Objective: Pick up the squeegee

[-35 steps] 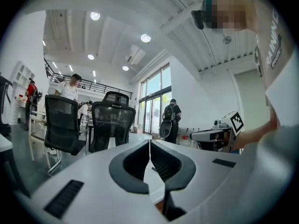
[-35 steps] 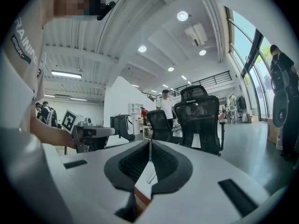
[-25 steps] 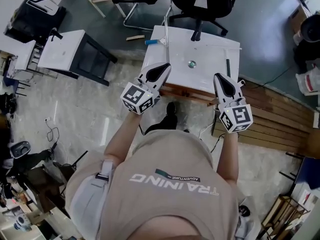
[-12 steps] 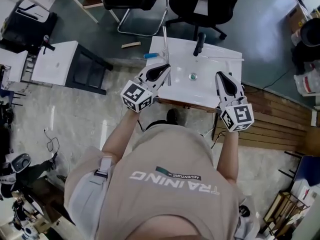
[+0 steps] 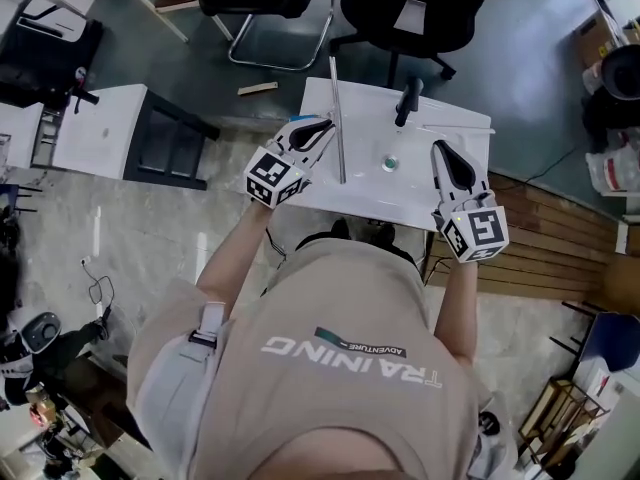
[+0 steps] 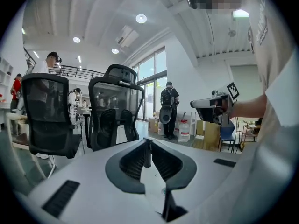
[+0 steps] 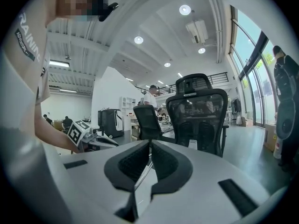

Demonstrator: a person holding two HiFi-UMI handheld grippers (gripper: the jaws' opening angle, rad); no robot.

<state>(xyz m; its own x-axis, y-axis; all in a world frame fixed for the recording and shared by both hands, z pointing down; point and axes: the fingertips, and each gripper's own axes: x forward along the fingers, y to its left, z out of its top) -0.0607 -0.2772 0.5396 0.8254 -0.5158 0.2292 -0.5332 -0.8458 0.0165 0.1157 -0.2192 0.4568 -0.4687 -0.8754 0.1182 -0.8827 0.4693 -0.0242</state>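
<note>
Grey-floored office, black chairs (image 5: 400, 8) beyond a white tabletop (image 5: 440, 188). The squeegee (image 5: 338, 118), a long silver pole, lies on the tabletop's left part. The left gripper (image 5: 324, 126) is over the tabletop's left edge and the right gripper (image 5: 442, 149) over its right. The shirt (image 5: 340, 358) reads "TRAINING". Left gripper view: fingers (image 6: 133, 160) clenched, empty. Right gripper view: fingers (image 7: 166, 164) clenched, empty.

Bright, even light; fisheye-bent edges

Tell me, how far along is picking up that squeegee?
Done: nothing; the long silver-poled squeegee lies flat on the white table. In hand: the left gripper sits close beside it, jaws shut and empty; the right gripper is shut too. Still to do: open, grip, lift.
</note>
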